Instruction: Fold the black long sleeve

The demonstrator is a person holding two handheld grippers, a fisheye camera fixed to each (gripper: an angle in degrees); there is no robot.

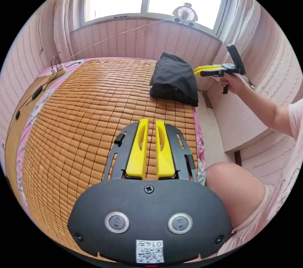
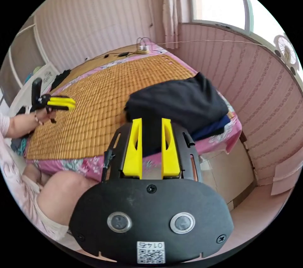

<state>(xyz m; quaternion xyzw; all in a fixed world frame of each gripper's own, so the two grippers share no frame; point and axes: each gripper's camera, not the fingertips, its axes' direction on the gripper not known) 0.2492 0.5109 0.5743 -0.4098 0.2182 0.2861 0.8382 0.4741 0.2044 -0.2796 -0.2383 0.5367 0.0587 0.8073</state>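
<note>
1. The black long sleeve (image 1: 174,79) lies as a compact folded bundle at the far right corner of the bed (image 1: 88,116), on top of what looks like other dark folded clothes near the wall under the window — a spot that suits a finished pile, out of the working area.
2. The left gripper (image 1: 151,122) hovers above the bare woven mat (image 2: 101,103), its fingers (image 1: 139,151) slightly apart and pinching nothing.
3. The right gripper (image 2: 151,122) is held in the air just beside the bundle at the bed's right edge; its fingers (image 2: 132,151) stand spread and empty — free of the cloth.
4. Judging by the tidy bundle and both empty tools, the fold looks finished.
</note>
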